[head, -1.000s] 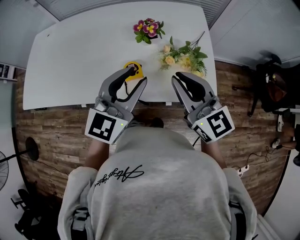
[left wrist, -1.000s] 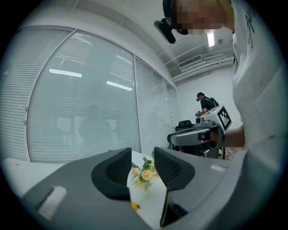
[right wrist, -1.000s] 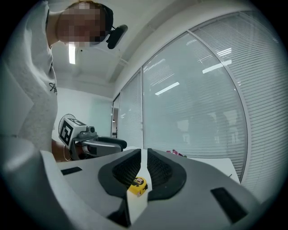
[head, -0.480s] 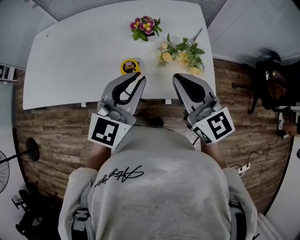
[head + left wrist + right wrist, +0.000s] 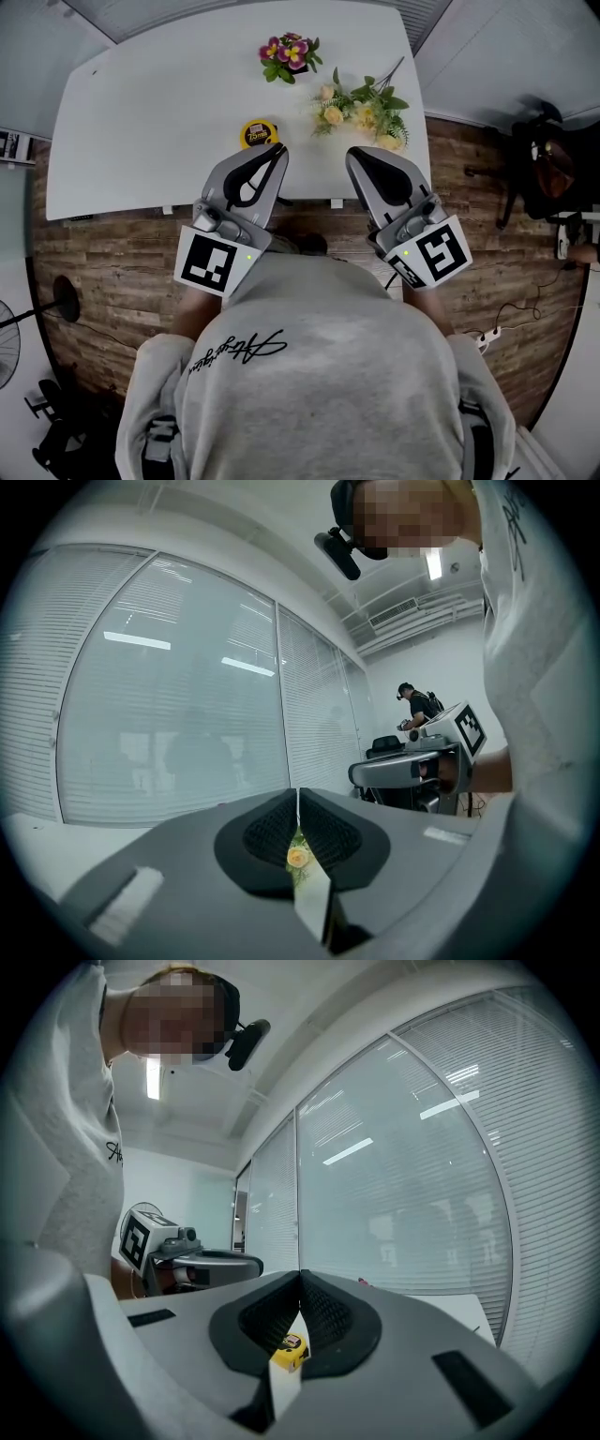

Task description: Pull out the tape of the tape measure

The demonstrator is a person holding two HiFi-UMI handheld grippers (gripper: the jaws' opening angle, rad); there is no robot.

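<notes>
A yellow tape measure (image 5: 255,133) lies on the white table (image 5: 141,112) near its front edge, with no tape showing out of it. My left gripper (image 5: 278,150) is held level just short of it and to its right, not touching. Its jaws have just been closing and now meet with nothing between them (image 5: 298,794). My right gripper (image 5: 353,156) hovers level at the table's front edge, also shut and empty (image 5: 301,1274). Through the slit under its jaws in the right gripper view I see the tape measure (image 5: 289,1344).
A small bunch of purple flowers (image 5: 286,52) and a spray of pale yellow flowers (image 5: 361,108) lie on the table behind the grippers. Wooden floor (image 5: 103,272) surrounds the table. A black chair (image 5: 548,173) stands at the right.
The left jaws, wide apart a second ago with one tip over the tape measure, have closed together. The tape measure now shows whole beyond the tips. The right gripper has kept still.
</notes>
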